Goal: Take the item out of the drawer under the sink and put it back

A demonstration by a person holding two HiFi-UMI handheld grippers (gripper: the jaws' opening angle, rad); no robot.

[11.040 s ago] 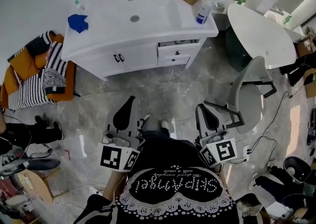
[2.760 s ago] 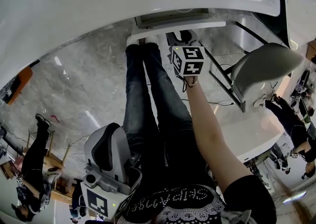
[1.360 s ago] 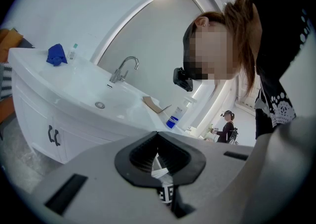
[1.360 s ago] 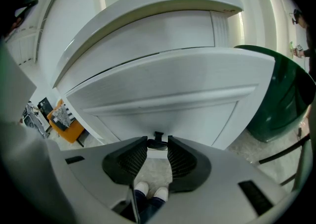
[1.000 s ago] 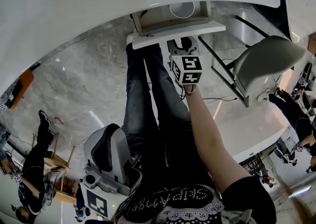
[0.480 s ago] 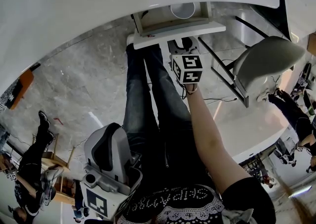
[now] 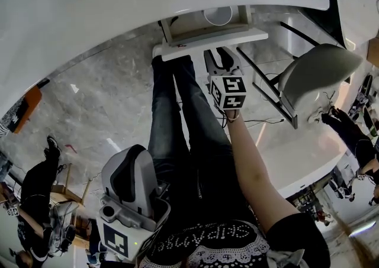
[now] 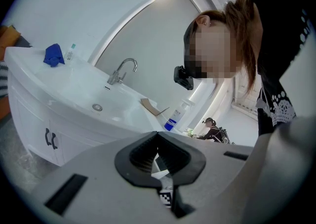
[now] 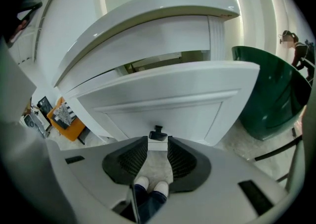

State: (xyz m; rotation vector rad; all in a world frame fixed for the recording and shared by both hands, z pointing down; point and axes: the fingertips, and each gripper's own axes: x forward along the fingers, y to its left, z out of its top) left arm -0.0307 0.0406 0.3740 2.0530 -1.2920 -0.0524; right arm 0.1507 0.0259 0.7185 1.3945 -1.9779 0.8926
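Just below the white worktop (image 7: 118, 0), the drawer (image 7: 204, 24) stands open, and we see a round white item (image 7: 218, 14) lying inside it, toward the back. We cannot tell what the item is.

We hold the right gripper (image 7: 220, 57) out at arm's length in front of the drawer's front panel (image 9: 168, 94). Its jaws are apart and nothing sits between them. In the right gripper view the small dark handle (image 9: 157, 132) shows just beyond the jaw tips, apart from both pads, and our white shoes (image 9: 148, 186) show down through the gap. The item is well apart from this gripper, up inside the drawer.

We carry the left gripper (image 7: 130, 163) low beside our left leg, far from the drawer. Its jaws are together at the tips and grip nothing. Its own view looks up past the jaws at the sink (image 8: 98, 107), the faucet (image 8: 121, 72), a blue cloth (image 8: 53, 55) at the far corner of the worktop, a piece of cardboard (image 8: 150, 107) and a bottle with a blue label (image 8: 175, 119).

To our right stands a grey chair (image 7: 314, 83). A dark green bin (image 9: 271, 94) sits on the floor just beside the cabinet.
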